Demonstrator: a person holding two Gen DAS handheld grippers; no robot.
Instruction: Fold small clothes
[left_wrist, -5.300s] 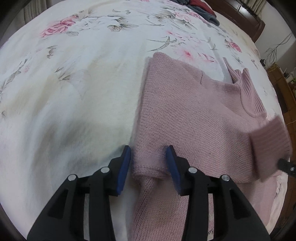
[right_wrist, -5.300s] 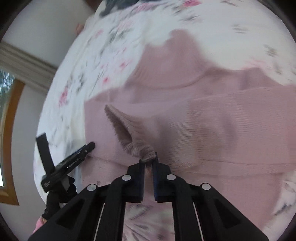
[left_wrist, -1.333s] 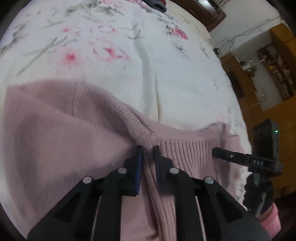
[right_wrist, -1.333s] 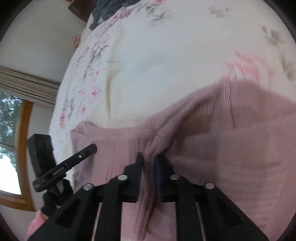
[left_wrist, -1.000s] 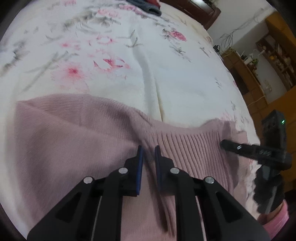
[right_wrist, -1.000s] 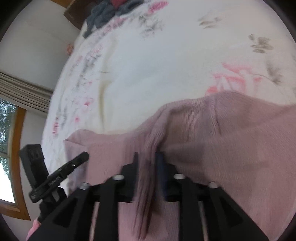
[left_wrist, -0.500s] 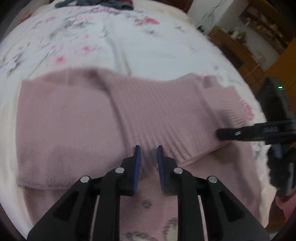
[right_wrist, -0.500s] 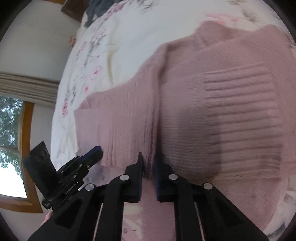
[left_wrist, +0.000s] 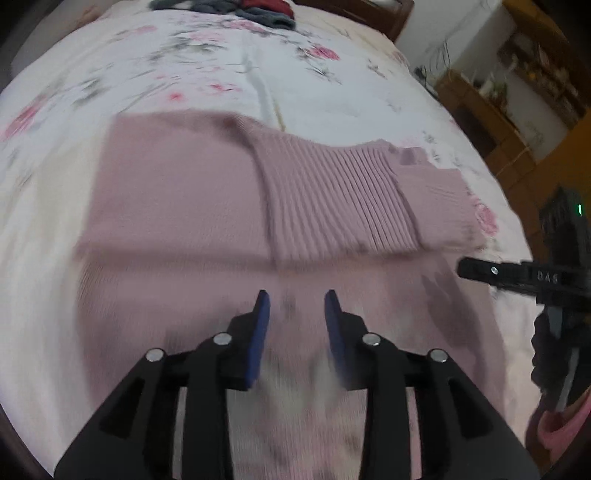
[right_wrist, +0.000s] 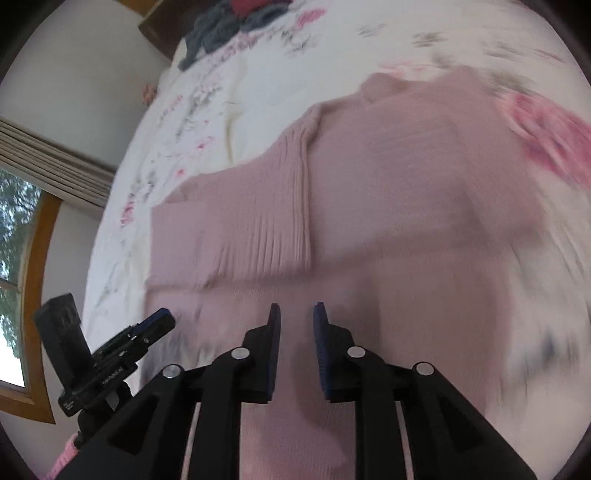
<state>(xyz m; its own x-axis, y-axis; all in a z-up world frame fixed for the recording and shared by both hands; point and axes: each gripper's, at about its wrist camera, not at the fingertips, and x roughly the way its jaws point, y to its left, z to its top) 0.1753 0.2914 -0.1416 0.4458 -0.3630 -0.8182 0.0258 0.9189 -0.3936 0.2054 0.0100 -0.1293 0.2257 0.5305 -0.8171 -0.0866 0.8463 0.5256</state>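
A dusty-pink knitted sweater (left_wrist: 177, 199) lies on the flowered bedsheet (left_wrist: 207, 62), its ribbed top part (left_wrist: 332, 199) folded down over the body. My left gripper (left_wrist: 297, 306) hovers open over the near half of the sweater with nothing between its blue pads. In the right wrist view the same sweater (right_wrist: 388, 192) fills the middle, and my right gripper (right_wrist: 297, 317) is open just above it, empty. Each view shows the other gripper at its edge: the right gripper's body (left_wrist: 524, 277) and the left gripper's body (right_wrist: 122, 347).
A heap of dark grey and red clothes (left_wrist: 258, 7) lies at the far end of the bed, seen again as clothes (right_wrist: 236, 18) in the right wrist view. Wooden furniture (left_wrist: 491, 122) stands to the right of the bed. A window (right_wrist: 14, 288) is on the left wall.
Both grippers have let go of the folded-over sweater edge and opened. They have drawn back toward the near side, leaving the fold lying flat.
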